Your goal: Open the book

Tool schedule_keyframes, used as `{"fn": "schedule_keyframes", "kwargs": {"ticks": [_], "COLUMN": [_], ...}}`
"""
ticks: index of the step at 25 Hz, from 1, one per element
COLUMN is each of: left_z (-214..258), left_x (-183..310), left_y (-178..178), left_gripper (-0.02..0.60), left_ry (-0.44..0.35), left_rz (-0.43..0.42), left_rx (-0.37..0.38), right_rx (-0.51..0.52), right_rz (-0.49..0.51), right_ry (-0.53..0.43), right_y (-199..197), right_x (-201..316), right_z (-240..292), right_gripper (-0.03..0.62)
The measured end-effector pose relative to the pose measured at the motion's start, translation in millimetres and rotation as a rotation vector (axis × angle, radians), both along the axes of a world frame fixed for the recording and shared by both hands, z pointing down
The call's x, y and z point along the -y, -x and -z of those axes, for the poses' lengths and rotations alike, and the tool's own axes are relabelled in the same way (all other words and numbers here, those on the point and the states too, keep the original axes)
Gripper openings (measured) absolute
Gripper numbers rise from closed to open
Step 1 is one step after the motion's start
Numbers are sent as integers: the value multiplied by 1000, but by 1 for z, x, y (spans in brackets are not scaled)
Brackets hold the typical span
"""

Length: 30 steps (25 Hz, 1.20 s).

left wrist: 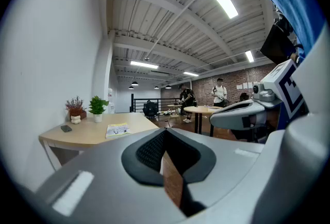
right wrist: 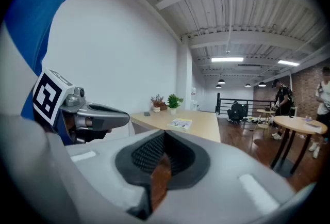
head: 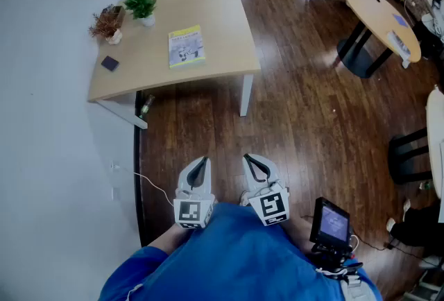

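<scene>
left gripper (head: 200,164) and right gripper (head: 252,161) sit pressed together, empty, well apart from the book (head: 186,46); shut jaws may shove it, not lift its cover

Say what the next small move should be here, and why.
Probably walk up to the table and bring both grippers toward the book. It lies closed there, well ahead, while the left gripper and right gripper are shut, empty and close to the body.
</scene>
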<state>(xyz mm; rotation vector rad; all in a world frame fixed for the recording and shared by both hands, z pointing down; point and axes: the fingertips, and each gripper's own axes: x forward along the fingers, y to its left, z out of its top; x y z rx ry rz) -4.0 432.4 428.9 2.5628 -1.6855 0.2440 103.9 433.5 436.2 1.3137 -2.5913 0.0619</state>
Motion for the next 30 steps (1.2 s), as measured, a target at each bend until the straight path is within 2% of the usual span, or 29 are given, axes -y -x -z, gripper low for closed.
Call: {"fn": "schedule_keyframes", "kwargs": {"ticks": [6, 14, 22, 30], "left_z": [1, -2, -9, -2], "left_x": [0, 23, 88, 170], "left_y": [-23, -17, 2, 44], "left_gripper": [8, 8, 8, 8], "left_ry": [4, -5, -14, -21], "left_rz": [33, 61, 51, 31], "left_rx": [2, 26, 3, -23], "right_rx": [2, 16, -7, -32], "right_rz": [23, 46, 39, 16], "right_ry": [10, 13, 6, -2], "right_y": [-27, -26, -6, 38], "right_x": [2, 28, 89, 168], "right_z": [-6, -8, -9, 1], "right_gripper": [2, 2, 2, 2]}}
